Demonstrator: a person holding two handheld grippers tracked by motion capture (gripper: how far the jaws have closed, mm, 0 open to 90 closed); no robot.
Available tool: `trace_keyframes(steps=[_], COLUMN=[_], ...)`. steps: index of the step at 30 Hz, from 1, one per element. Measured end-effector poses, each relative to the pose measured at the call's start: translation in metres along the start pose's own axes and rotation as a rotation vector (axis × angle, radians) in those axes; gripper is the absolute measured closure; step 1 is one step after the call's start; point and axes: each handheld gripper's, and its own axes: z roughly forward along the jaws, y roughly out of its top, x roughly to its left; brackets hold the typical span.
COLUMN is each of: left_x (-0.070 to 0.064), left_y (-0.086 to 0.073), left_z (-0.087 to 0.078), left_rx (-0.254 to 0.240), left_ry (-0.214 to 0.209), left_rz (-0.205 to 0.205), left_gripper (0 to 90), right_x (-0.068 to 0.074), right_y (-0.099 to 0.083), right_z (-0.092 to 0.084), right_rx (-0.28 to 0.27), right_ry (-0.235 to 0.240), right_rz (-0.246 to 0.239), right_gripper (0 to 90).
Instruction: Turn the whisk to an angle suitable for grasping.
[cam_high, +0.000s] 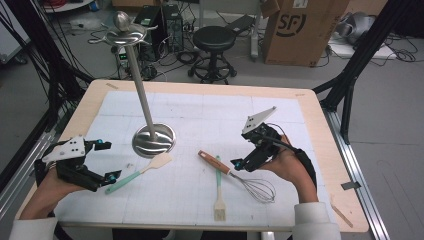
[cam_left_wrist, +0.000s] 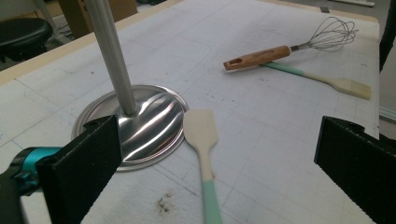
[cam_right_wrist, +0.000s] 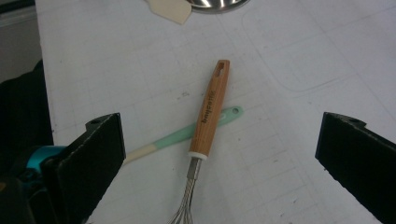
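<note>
A steel stand has a round base (cam_high: 153, 141) and a tall pole (cam_high: 138, 82) on the white mat. A spatula (cam_high: 141, 171) with a mint handle lies just in front of the base. To its right a whisk (cam_high: 235, 175) with a wooden handle lies across a mint-handled brush (cam_high: 219, 195). My left gripper (cam_high: 108, 160) stands open at the table's left, above the spatula's handle end. In the left gripper view the spatula (cam_left_wrist: 201, 140) lies between the wide jaws. My right gripper (cam_high: 243, 149) hangs open above the whisk's handle (cam_right_wrist: 212, 112), with nothing held.
The wooden table rim (cam_high: 320, 125) frames the mat. Behind the table stand a black stool (cam_high: 214, 42), a cardboard box (cam_high: 300, 30) and tangled cables on the floor. Black frame legs (cam_high: 350, 85) rise at the right. The mat's far half is bare.
</note>
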Motion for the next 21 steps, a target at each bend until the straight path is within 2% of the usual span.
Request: trace_keyframes(steps=[2,6,12,19,21], left_x=[0.000,0.000,-0.001,0.000,-0.001], left_y=[0.000,0.000,-0.001,-0.002,-0.002], left_z=[0.000,0.000,0.000,0.000,0.000], left_rx=[-0.002,-0.004,0.003,0.004,0.003], left_ry=[-0.001,-0.001,-0.001,0.000,0.000], left_rz=[0.000,0.001,0.002,-0.001,0.000], left_gripper=[1.7,1.7,1.7,1.6,1.7], right_x=[0.000,-0.001,-0.003,-0.002,-0.002], right_y=[0.000,-0.003,-0.006,-0.006,-0.007], right_z=[0.007,0.020,0.038,0.054,0.059], right_rx=[0.021,0.020,0.069,0.136,0.138], right_ry=[0.007,0.033,0.050,0.067,0.077], right_rz=[-0.003,0.008,0.017,0.004,0.009], right_gripper=[0.0,0.0,0.0,0.0,0.0])
